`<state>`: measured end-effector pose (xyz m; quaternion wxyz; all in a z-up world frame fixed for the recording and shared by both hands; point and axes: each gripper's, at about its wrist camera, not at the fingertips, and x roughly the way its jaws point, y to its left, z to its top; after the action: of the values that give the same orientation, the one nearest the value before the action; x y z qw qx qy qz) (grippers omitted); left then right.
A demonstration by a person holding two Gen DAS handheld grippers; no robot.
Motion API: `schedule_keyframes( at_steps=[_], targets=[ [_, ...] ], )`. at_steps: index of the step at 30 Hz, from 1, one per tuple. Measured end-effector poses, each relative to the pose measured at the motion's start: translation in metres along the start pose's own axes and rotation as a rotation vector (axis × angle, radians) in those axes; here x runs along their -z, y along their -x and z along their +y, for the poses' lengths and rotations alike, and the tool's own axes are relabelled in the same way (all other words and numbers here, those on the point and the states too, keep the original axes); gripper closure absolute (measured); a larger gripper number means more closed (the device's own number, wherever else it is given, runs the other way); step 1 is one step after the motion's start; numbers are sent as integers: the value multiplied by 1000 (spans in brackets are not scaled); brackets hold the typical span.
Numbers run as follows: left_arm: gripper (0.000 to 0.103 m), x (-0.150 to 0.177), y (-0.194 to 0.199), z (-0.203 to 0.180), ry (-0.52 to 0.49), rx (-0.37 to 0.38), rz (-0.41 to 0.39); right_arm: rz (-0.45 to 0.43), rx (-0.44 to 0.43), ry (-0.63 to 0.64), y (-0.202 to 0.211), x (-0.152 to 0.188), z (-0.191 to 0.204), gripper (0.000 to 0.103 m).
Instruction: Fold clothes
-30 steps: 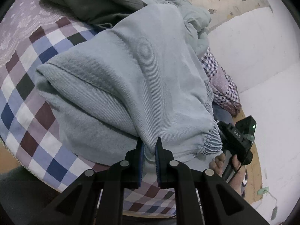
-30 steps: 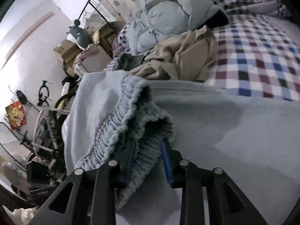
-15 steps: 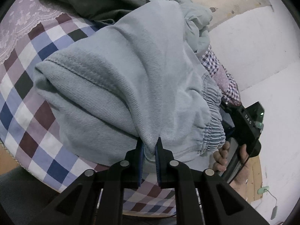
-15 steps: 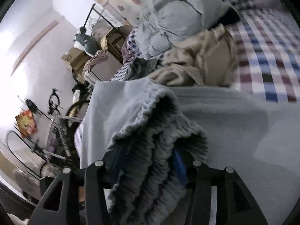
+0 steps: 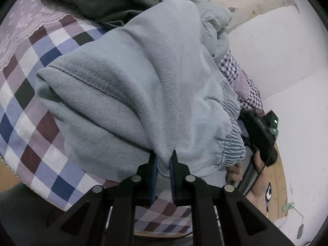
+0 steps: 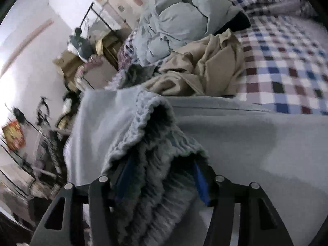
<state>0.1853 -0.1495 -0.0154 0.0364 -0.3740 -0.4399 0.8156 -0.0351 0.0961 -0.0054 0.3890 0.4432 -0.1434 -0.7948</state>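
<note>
On a checked bedspread (image 5: 30, 110), a pair of pale blue-grey sweatpants (image 5: 131, 94) lies doubled over near the bed's edge, caught between two hand-held grippers. The left gripper (image 5: 163, 165) pinches a ridge of the cloth at the fold, its jaws pressed nearly together on the fabric. The right gripper (image 6: 162, 176) sits at the gathered waistband (image 6: 151, 143); its jaws have just been opening and now stand spread, the elastic bunched loosely between them and no firm pinch visible.

The risks, as judged from here: with the right jaws parted, the waistband may slide off toward the bed's edge and undo the fold. The bunched elastic could also snag on a blue pad as the gripper draws away, dragging the top layer askew. The left pinch holds only a narrow ridge, so any tug might pull that fold crooked or slip free.

The count: one pair of sweatpants in hand; two grippers; one person's hand (image 5: 256, 168) seen under the right gripper's body in the left view. Unfolded behind lie one tan garment (image 6: 207, 69), one dark green garment (image 5: 102, 2) and one pale blue padded heap (image 6: 180, 20), whether jacket or quilt cannot be told.
</note>
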Motion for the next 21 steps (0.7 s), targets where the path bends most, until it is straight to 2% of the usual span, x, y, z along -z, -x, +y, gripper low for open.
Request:
schedule_keyframes(
  at_steps=[5, 6, 7, 11, 13, 16, 20, 21],
  targets=[
    [92, -1, 0, 0, -5, 4, 1, 10, -55, -115, -20, -11, -8, 45],
    [92, -1, 0, 0, -2, 6, 1, 8, -73, -131, -22, -13, -8, 49],
    [93, -2, 0, -1, 0, 11, 2, 5, -93, -148, -24, -14, -9, 69],
    [93, -1, 7, -13, -40, 62, -15, 9, -68, -106, -22, -22, -3, 86],
    [93, 2, 13, -28, -97, 73, -51, -31, -55, -87, -9, -28, 3, 88],
    [93, 7, 7, -38, -127, 92, -29, -71, -39, -81, 14, -38, 8, 88],
    [93, 12, -18, -30, -124, 10, 48, -74, 17, -88, 21, -45, -3, 87],
    [92, 12, -21, -27, -115, 5, 59, -35, 45, -85, 11, -44, -10, 87]
  ],
)
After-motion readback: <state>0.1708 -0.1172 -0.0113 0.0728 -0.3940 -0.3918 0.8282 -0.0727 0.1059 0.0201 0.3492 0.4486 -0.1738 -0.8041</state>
